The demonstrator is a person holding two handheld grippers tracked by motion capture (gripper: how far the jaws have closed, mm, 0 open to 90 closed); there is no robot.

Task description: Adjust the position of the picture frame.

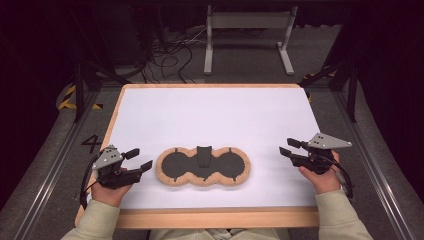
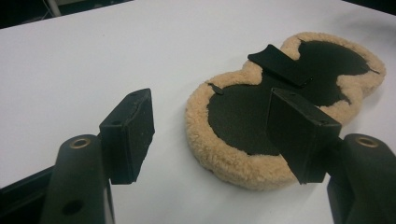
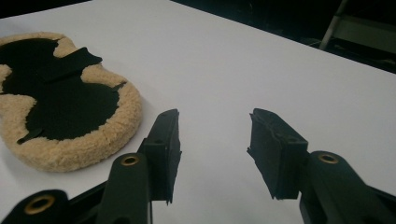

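Lying flat near the front edge of the white-topped wooden table [image 1: 210, 107], a tan fleece pad of three joined lobes with a black inner face and a short black centre strap [image 1: 203, 166] was pictured with its long axis running from side to side, parallel to that edge. The pad was flanked by two hand-held tools. The left gripper [image 1: 138, 160] was seen just beside the pad's left lobe, its jaws parted to a moderate gap with nothing between them; in the left gripper view the fleece pad [image 2: 261, 116] was shown straight ahead of the pads and a little toward the right jaw. The right gripper [image 1: 286, 147] was held farther off, apart from the right lobe, its jaws likewise spread and empty; in the right gripper view the pad [image 3: 60, 102] was placed well off to the left of the jaws' line. The left hand was therefore judged the nearer, a short reach from the lobe's edge.
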